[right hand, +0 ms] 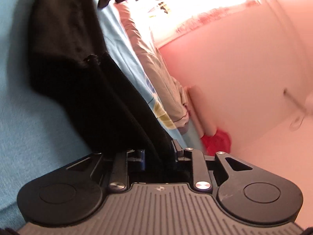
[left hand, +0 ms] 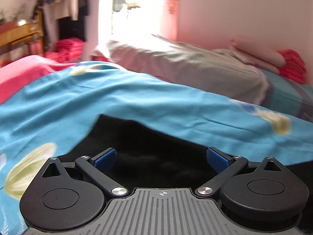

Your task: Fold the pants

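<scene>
- Pants [left hand: 148, 148]: black, knit-looking fabric, lying on the blue floral bedsheet [left hand: 137, 98] of the bed; a flap of sheet drapes over their far edge at 12 o'clock in the left wrist view.
- Left hand-held gripper [left hand: 160, 156]: jaws spread wide, blue pads [left hand: 105, 157] clear of the cloth, nothing held; it hovers just above the black fabric.
- Right hand-held gripper [right hand: 159, 157]: jaws drawn narrow with a fold of the pants [right hand: 93, 82] running between them; it looks pinched. View is rolled sideways; the fabric trails off toward 11 o'clock.
- Handling, judged: light, limp, not fragile; it will sag and bunch with no stiffness, and may slip if pinched thin.
- Best hold, judged: seams, hem or waistband, where layers are thick.
- Grey bedding [left hand: 195, 64] lies beyond, at 1 o'clock.
</scene>
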{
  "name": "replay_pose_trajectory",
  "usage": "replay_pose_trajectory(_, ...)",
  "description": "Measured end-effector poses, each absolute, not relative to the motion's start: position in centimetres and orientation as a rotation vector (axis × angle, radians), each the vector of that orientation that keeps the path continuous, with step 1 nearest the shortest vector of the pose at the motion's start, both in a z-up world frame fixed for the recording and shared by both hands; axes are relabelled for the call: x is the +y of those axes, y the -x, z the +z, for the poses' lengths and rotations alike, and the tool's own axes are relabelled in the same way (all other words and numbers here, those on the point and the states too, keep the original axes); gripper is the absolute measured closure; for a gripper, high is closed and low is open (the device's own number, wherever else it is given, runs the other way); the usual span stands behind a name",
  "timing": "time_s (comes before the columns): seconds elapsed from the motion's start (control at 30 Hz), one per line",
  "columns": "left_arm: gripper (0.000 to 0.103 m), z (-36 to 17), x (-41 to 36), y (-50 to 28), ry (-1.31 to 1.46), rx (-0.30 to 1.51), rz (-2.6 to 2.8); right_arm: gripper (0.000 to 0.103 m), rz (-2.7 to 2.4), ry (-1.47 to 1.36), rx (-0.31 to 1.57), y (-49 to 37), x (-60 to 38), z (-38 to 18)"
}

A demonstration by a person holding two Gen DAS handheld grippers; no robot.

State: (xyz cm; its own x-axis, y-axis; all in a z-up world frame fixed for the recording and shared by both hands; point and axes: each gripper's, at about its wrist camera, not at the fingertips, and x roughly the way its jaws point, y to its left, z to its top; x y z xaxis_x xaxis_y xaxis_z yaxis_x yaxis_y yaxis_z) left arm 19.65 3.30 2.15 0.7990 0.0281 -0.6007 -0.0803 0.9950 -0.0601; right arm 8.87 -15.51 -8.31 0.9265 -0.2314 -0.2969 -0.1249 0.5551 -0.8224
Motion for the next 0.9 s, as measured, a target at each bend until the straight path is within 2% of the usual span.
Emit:
replay_pose_trajectory(0.1,0.0,2.8,-0.1,-20.0,0.011,0.684,-0.02,0.075,-0.08,1.049,0.363,-8.0,-14.2,-9.5)
replay_pose_trajectory(0.17,0.0,2.2,-2.8,-20.3,-0.046,0.7,-0.037,0.071,-0.083,1.027,0.362,-7.3,-14.1,-9.3)
replay_pose_trajectory(0.23,0.0,0.4,-5.3,-20.9,-0.081,0.744,-0.049,0.053,-0.099,1.019,0.358,-7.0,-14.4,-9.1)
replay_pose_trajectory(0.3,0.0,-2.0,-6.9,-21.3,-0.113,0.79,-0.048,0.042,-0.117,1.017,0.351,-6.5,-15.4,-8.6)
replay_pose_trajectory(0.4,0.0,-2.5,-6.9,-20.2,-0.123,0.715,-0.046,0.034,-0.152,1.015,0.361,-4.9,-18.6,-7.7)
replay_pose_trajectory(0.53,0.0,-2.8,-6.4,-20.3,-0.082,0.718,-0.044,0.032,-0.317,0.949,0.461,-6.0,-24.1,-7.7)
replay_pose_trajectory(0.6,0.0,-2.7,-6.3,-20.6,-0.076,0.719,-0.047,0.028,-0.362,0.821,0.516,-6.9,-25.7,-6.7)
replay_pose_trajectory(0.63,0.0,-2.8,-6.3,-20.5,-0.077,0.718,-0.046,0.03,-0.374,0.765,0.523,-7.2,-25.6,-6.2)
replay_pose_trajectory(0.7,0.0,-2.8,-6.4,-20.5,-0.084,0.712,-0.043,0.033,-0.34,0.82,0.47,-7.4,-23.3,-6.2)
replay_pose_trajectory(0.8,0.0,-2.8,-6.4,-20.4,-0.09,0.707,-0.044,0.031,-0.269,0.976,0.372,-7.2,-20.2,-7.1)
replay_pose_trajectory(0.9,0.0,-2.8,-6.3,-20.5,-0.082,0.711,-0.05,0.026,-0.314,0.959,0.437,-8.9,-22.2,-7.7)
